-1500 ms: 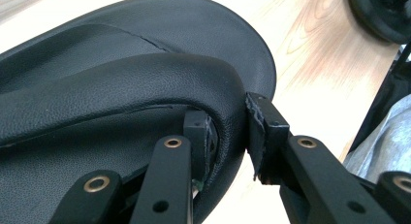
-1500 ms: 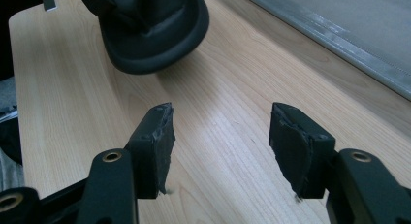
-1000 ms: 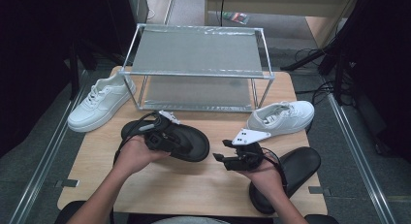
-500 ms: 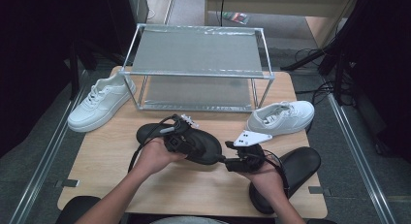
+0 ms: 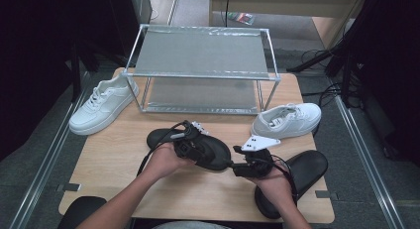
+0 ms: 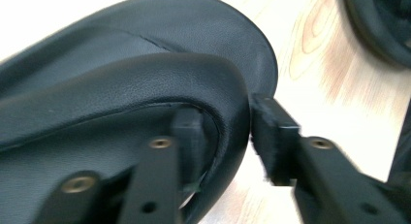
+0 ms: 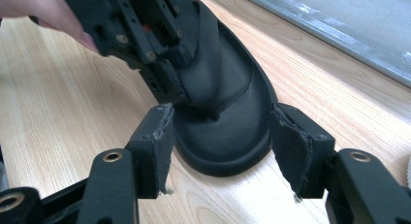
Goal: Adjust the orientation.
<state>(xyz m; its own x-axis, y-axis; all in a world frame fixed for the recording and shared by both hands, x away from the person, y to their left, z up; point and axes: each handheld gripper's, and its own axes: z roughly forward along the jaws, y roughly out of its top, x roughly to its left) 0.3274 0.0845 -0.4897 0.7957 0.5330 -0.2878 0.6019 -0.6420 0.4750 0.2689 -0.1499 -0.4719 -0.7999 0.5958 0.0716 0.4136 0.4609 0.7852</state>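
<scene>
a black slipper (image 5: 208, 150) lies flat on the wooden table (image 5: 114, 159), in the middle, just in front of the metal shoe rack (image 5: 200, 70). the left gripper (image 5: 190, 145) sits on top of it, held in the person's left hand (image 5: 163, 162). in the left gripper view, the strap (image 6: 145, 88) of the slipper runs between the two black jaws – one jaw is tucked under the strap and the other stands outside it. the jaws have just been opening, and the outside pad (image 6: 271, 136) is right at the strap's edge; it is hard to tell if it presses on it or only touches.

the right gripper (image 5: 237, 167) is in the person's right hand (image 5: 272, 182), just beside the end of the slipper nearest it. in the right gripper view its two jaws stand wide apart, one on each side of the rounded end of the slipper (image 7: 223, 136) – the pads (image 7: 157, 141) are close to it, but a little gap shows on both sides.

a second black slipper (image 5: 302, 172) lies near the right edge of the table, partly under the right hand. a white sneaker (image 5: 289, 119) rests by the rack's right front leg, and another white sneaker (image 5: 101, 102) lies at the rack's left side
</scene>
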